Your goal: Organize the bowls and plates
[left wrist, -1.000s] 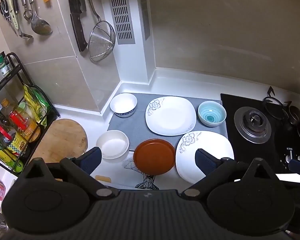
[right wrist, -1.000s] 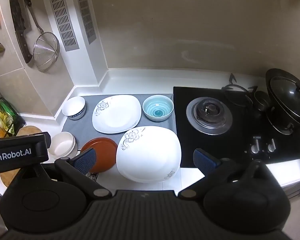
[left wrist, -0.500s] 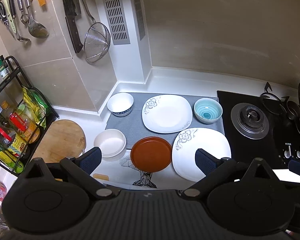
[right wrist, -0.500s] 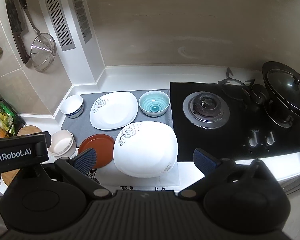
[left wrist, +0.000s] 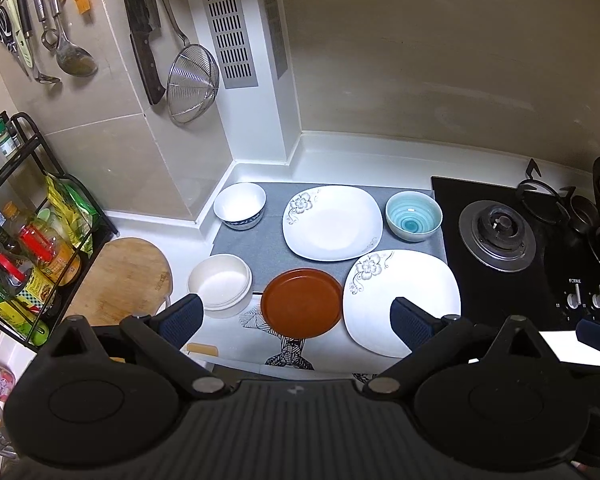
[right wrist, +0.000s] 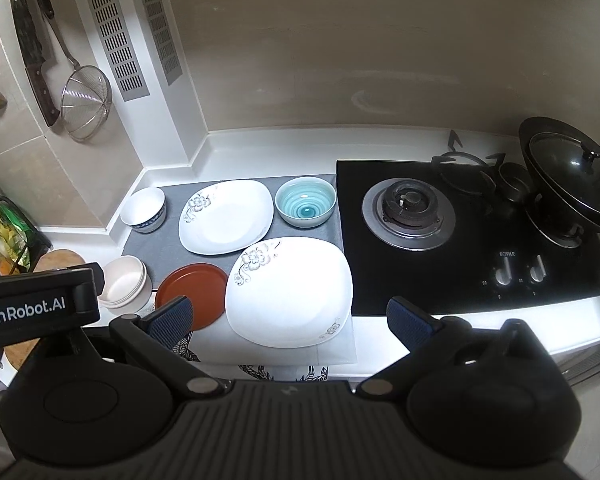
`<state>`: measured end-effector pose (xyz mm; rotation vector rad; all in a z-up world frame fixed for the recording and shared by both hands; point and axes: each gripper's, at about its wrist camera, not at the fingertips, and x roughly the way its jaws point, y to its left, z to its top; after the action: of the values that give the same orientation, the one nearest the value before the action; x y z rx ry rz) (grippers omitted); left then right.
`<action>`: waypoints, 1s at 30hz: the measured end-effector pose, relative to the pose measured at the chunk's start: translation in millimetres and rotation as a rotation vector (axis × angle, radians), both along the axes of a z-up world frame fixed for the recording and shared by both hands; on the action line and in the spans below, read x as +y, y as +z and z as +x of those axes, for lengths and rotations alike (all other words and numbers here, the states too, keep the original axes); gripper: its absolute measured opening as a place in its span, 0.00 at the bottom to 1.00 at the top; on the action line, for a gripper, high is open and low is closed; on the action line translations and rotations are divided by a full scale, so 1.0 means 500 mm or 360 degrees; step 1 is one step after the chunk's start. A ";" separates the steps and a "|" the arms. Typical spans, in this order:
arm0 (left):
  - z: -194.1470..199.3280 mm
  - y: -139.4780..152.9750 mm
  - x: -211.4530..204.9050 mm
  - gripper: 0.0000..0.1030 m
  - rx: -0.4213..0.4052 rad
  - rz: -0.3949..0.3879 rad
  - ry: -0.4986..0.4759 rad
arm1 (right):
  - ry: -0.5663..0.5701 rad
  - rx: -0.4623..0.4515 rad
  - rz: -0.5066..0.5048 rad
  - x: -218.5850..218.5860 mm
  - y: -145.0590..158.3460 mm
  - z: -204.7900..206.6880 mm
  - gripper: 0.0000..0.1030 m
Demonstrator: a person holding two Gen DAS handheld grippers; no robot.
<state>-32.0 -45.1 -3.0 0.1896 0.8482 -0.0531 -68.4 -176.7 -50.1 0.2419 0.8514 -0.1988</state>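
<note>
On the grey mat lie a white floral plate, a white bowl with a blue band and a blue bowl. Nearer me are a larger white floral plate, a brown round plate and stacked cream bowls. My left gripper is open and empty, high above the brown plate. My right gripper is open and empty, high above the large plate. The brown plate, the cream bowls and the blue bowl also show in the right wrist view.
A black gas hob lies right of the mat, with a lidded wok on the far burner. A wire rack of bottles and a round wooden board stand at the left. Utensils and a strainer hang on the wall.
Both grippers have risen and drawn back a little, so the dishes look smaller and sit lower in the views. Both stay open. No dish has moved.
</note>
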 end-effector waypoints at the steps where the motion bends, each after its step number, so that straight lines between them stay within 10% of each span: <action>1: 0.000 0.000 0.001 0.97 0.0000 0.0002 -0.0001 | 0.0000 0.0002 0.0003 0.002 -0.001 0.000 1.00; 30: -0.030 -0.009 0.026 0.97 -0.0003 0.0001 -0.0003 | -0.0001 0.0001 -0.0001 0.033 -0.004 -0.029 1.00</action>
<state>-46.9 -32.0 -7.6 0.1913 0.8462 -0.0545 -82.8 -160.3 -52.0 0.2414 0.8519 -0.2000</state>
